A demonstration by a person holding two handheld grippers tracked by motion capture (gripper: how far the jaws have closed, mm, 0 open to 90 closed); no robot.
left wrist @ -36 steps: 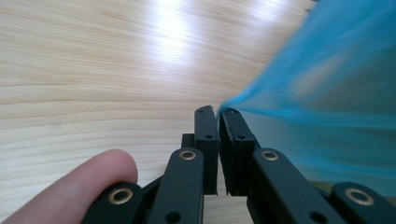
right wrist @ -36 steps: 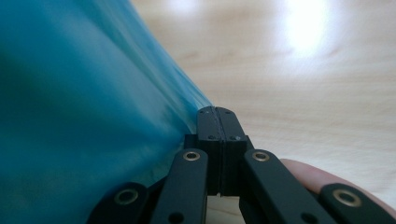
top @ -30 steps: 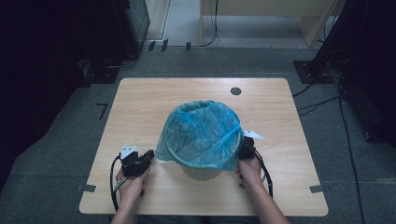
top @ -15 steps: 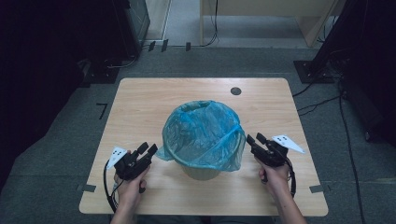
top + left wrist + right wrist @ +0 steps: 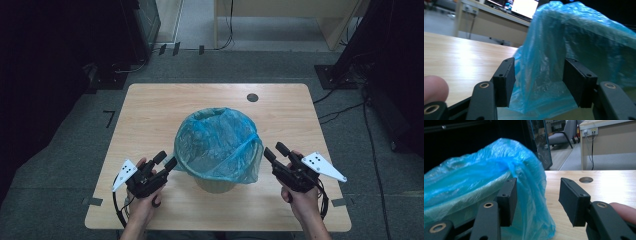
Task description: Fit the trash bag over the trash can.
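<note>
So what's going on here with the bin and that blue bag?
A person at a wooden table is fitting a blue bag over a small bin, with a two-jaw gripper in each hand. The bag is draped over the bin's rim and hangs down its sides. The left gripper and right gripper sit on either side of the bin, drawn back from it. Both have just been opening their jaws, and nothing is pinched between them now.

Wooden table (image 5: 150, 115), blue-bagged bin (image 5: 218, 147) on it
</note>
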